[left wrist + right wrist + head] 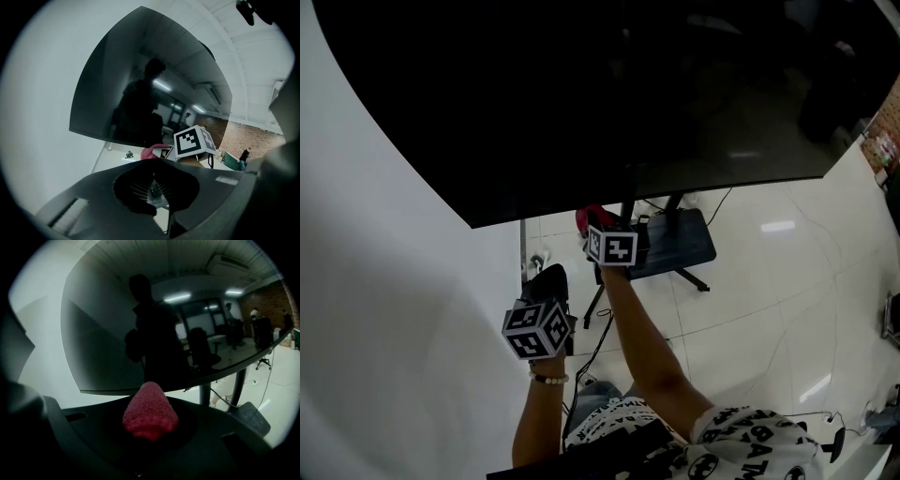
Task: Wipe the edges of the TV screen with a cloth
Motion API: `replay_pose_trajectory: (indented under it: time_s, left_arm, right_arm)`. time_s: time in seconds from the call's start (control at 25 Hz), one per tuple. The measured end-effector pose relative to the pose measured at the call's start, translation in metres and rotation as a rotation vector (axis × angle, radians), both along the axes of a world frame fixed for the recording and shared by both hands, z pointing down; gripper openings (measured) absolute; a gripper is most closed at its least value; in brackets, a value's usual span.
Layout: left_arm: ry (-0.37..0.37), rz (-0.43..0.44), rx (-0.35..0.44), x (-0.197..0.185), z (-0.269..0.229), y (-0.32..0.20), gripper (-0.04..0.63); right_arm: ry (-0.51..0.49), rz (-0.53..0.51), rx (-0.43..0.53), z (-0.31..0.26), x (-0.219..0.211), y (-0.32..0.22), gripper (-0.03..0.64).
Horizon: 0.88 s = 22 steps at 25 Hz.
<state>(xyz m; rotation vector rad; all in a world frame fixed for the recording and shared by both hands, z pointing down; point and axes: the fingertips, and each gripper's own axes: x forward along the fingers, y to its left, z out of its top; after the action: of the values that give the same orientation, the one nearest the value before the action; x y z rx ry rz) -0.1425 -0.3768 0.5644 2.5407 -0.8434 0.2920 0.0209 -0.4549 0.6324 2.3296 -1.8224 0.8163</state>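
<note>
The large dark TV screen (581,94) fills the top of the head view, and its bottom edge runs just above my right gripper (598,225). That gripper is shut on a red cloth (591,217), which sits right under the bottom edge near the stand pole. In the right gripper view the cloth (150,413) sticks up from the right gripper (150,430) toward the TV screen (140,333). My left gripper (548,279) hangs lower and to the left, away from the screen. Seen in its own view, the left gripper (157,180) is shut and holds nothing. The red cloth (152,151) shows beyond it.
A white wall (375,281) stands at the left behind the TV. The dark stand base (680,239) rests on the glossy white floor under the screen, with cables (591,342) trailing beside it. The stand pole (205,397) rises to the right of the cloth.
</note>
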Motion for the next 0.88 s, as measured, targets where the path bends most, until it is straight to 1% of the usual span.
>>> replay_pose_trajectory:
  time_s: [0.24, 0.36, 0.6, 0.72, 0.88]
  left_arm:
    - [0.003, 0.009, -0.01, 0.065, 0.003, 0.028, -0.008]
    - [0.0, 0.0, -0.016, 0.098, 0.008, 0.042, -0.008]
    - [0.0, -0.017, 0.008, 0.158, 0.002, 0.062, -0.008]
    - [0.001, 0.0, 0.008, 0.183, 0.004, 0.075, -0.008]
    - [-0.008, 0.06, 0.005, 0.217, 0.006, 0.091, -0.008]
  right_arm:
    - [-0.001, -0.012, -0.018, 0.001, 0.06, 0.03, 0.077]
    - [-0.01, -0.03, -0.021, 0.004, 0.09, 0.047, 0.077]
    - [-0.018, -0.033, -0.011, 0.001, 0.151, 0.079, 0.077]
    - [-0.024, -0.018, -0.011, 0.002, 0.179, 0.095, 0.077]
    - [-0.027, -0.001, -0.017, 0.001, 0.209, 0.11, 0.077]
